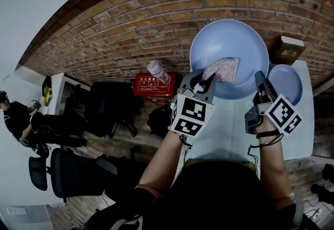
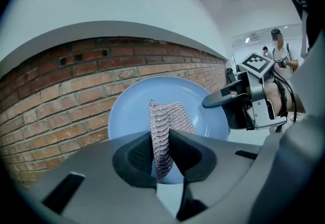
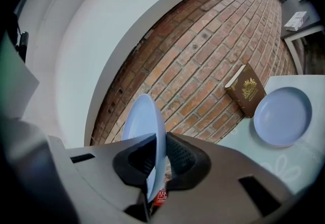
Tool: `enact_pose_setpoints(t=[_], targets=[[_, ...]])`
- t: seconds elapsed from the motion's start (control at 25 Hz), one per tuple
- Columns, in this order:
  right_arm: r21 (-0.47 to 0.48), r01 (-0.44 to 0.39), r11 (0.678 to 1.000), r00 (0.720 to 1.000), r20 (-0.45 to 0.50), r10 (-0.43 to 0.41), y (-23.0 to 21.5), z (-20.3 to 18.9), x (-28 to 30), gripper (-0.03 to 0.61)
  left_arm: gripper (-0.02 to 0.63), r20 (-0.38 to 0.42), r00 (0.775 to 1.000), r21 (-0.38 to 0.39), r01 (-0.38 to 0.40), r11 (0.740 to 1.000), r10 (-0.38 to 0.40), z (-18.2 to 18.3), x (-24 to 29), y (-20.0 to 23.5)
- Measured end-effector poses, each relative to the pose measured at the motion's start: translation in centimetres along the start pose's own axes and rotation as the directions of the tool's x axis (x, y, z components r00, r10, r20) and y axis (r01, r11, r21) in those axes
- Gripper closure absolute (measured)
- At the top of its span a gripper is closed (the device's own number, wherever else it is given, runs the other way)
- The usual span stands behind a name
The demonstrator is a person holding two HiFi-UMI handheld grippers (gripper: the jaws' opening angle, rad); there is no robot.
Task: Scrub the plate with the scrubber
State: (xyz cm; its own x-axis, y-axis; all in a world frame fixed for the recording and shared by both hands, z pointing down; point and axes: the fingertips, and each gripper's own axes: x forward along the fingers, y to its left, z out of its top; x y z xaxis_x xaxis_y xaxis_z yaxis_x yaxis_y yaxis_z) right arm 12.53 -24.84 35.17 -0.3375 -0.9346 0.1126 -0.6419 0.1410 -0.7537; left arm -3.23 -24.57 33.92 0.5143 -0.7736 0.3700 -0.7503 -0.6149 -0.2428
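Brick wall (image 1: 156,10) backing a pale tabletop (image 1: 219,130). Right gripper (image 3: 156,162) jaws are pinching the blue plate (image 1: 229,46) by its rim, holding it on edge. Left gripper (image 2: 161,152) jaws are clamping the silvery scrubber (image 1: 222,69) at its face. Advice: steady plate, even overlapping strokes.

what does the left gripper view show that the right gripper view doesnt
Only the left gripper view shows the silver scrubber, clamped in the left gripper in front of the big blue plate and its face, and the right gripper gripping that plate's rim. Only the right gripper view shows a brown book leaning on the brick wall and a smaller blue plate lying on the table, with the big blue plate seen edge-on between its jaws. Both show the big blue plate and the brick wall.
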Motion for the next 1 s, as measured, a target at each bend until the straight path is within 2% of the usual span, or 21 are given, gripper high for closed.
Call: enact_pose_setpoints(t=[0.2,0.4,0.6,1.0], targets=[[-0.011,-0.007,1.000,1.000,-0.009,0.007,0.3,-0.4,0.0,0.528,0.531,0.012,1.000,0.007,0.025,1.000,-0.025,0.5,0.4,-1.2],[-0.025,0.016,1.000,1.000,-0.003,-0.016,-0.4,-0.1,-0.1,0.529,0.531,0.044,0.995,-0.037,0.088,0.995,-0.086,1.5,0.2,-1.5],[-0.041,0.041,0.998,0.999,0.005,-0.041,-0.7,0.1,-0.2,0.531,0.531,0.072,0.991,-0.035,0.115,0.993,-0.112,2.3,-0.3,-1.9],[-0.069,0.064,0.996,0.998,-0.013,-0.065,-1.6,0.0,-0.9,0.532,0.531,0.112,0.986,-0.019,0.125,0.992,-0.122,3.7,-1.0,-2.6]])
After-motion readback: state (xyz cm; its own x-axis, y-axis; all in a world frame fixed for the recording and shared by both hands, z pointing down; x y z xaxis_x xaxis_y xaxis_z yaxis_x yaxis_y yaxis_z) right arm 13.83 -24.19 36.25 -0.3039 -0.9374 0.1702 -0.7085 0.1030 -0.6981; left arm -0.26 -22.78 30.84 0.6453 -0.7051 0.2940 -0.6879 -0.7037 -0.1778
